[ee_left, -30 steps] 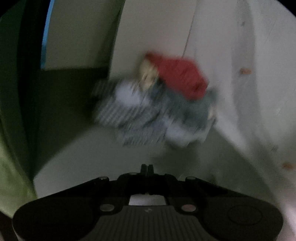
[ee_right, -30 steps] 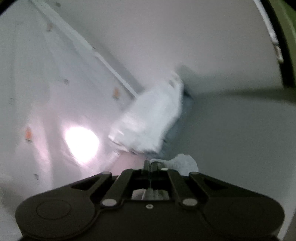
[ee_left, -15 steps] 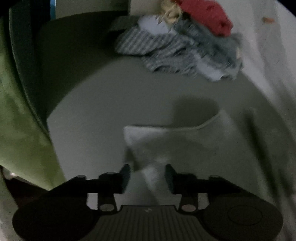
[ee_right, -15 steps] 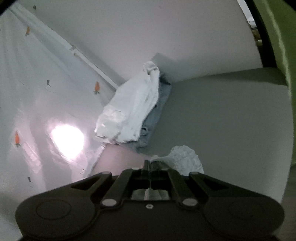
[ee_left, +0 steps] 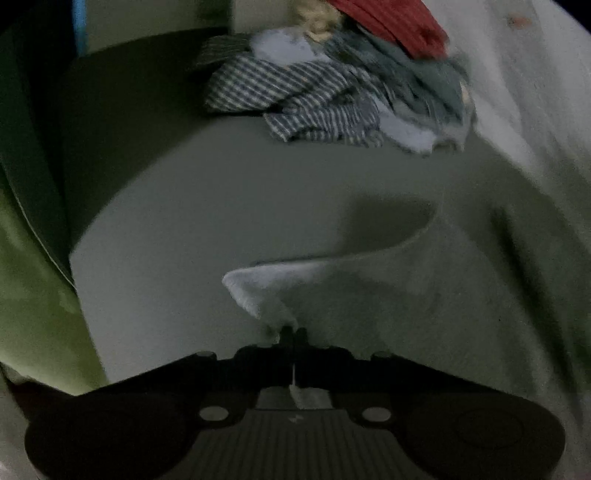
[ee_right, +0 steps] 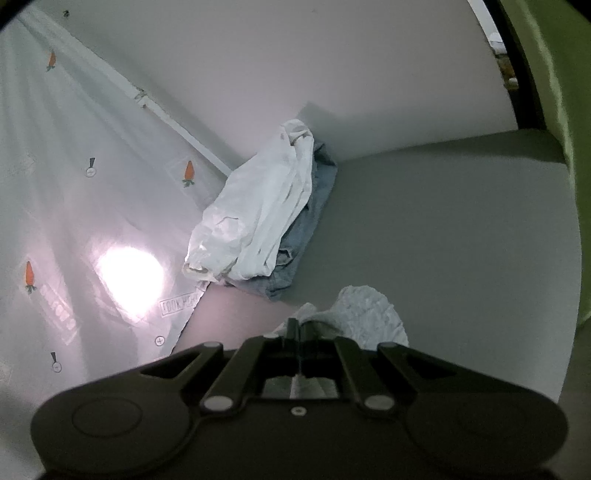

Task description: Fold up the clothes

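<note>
A pale grey garment lies on the grey table, its near edge lifted. My left gripper is shut on its near corner. In the right wrist view my right gripper is shut on another bunched part of the pale grey garment. A pile of unfolded clothes with a blue striped shirt and a red piece sits at the table's far end.
A white shirt on a blue denim piece lies against the wall in the right wrist view. A white curtain with carrot prints hangs to the left. Green fabric borders the table's left edge.
My left gripper came down from facing the clothes pile, opened around the grey garment's corner, and has closed on it. My right gripper stayed shut on its part of the garment.
</note>
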